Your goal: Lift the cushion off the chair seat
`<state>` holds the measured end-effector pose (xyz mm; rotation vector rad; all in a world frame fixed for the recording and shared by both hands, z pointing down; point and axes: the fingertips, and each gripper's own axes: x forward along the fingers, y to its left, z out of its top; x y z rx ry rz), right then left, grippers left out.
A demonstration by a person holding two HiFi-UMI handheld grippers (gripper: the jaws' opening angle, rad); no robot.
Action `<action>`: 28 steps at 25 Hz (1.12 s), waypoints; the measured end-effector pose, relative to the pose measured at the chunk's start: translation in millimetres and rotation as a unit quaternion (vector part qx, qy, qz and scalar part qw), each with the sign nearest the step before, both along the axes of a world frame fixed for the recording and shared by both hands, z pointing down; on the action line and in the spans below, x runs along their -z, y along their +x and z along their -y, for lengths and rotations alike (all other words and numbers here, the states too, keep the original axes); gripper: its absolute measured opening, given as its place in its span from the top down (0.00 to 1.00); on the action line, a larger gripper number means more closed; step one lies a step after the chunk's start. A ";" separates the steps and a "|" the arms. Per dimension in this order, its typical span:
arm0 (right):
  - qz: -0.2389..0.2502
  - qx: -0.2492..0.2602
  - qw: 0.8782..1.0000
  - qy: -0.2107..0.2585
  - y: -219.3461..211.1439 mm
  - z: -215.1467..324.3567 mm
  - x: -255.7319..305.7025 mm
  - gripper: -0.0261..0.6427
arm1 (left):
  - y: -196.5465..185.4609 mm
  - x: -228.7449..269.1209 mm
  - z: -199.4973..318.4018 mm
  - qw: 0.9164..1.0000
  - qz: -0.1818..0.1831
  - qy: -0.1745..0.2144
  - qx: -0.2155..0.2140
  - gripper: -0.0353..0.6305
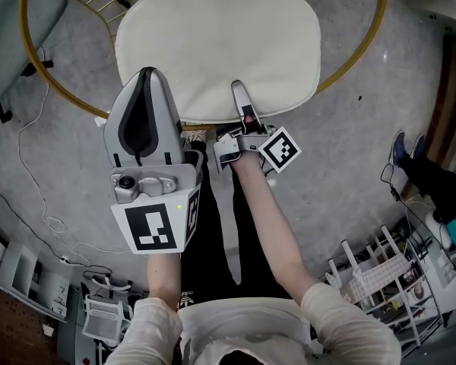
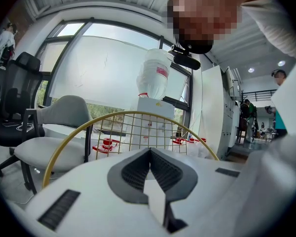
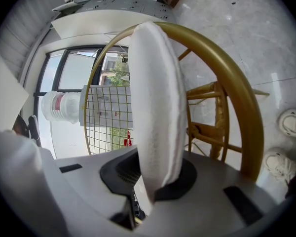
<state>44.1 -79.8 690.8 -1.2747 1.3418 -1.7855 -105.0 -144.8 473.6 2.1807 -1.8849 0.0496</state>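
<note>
A cream oval cushion (image 1: 213, 44) lies on the seat of a chair with a gold hoop rim (image 1: 368, 44). At the cushion's near edge, my right gripper (image 1: 240, 91) is shut on it. In the right gripper view the cushion's edge (image 3: 155, 98) stands pinched between the dark pads (image 3: 180, 179), with the gold rim (image 3: 237, 93) behind. My left gripper (image 1: 147, 73) hangs high above the cushion's near left corner, apart from it. Its jaws meet at the tips with nothing between them (image 2: 149, 152), and the chair's gold wire back (image 2: 133, 130) shows beyond.
A grey office chair (image 1: 15, 21) stands at the far left, and a white cable (image 1: 38, 173) trails over the floor. Wire racks (image 1: 380, 272) sit at the near right beside another person's shoes (image 1: 403, 147). A water dispenser (image 2: 155, 78) stands behind the chair.
</note>
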 end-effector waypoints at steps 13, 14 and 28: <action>-0.015 0.022 0.998 0.051 -4.7 17.8 78.0 0.89 | -11.4 68.6 1.7 0.998 0.000 0.053 0.023 0.93; -0.025 0.030 0.997 0.059 -5.6 20.4 85.1 0.89 | -13.3 74.2 0.4 0.998 0.000 0.057 0.024 0.93; -0.050 0.031 0.977 0.203 -20.8 78.7 253.3 0.90 | -14.9 192.5 4.6 0.991 -0.003 0.129 0.020 0.93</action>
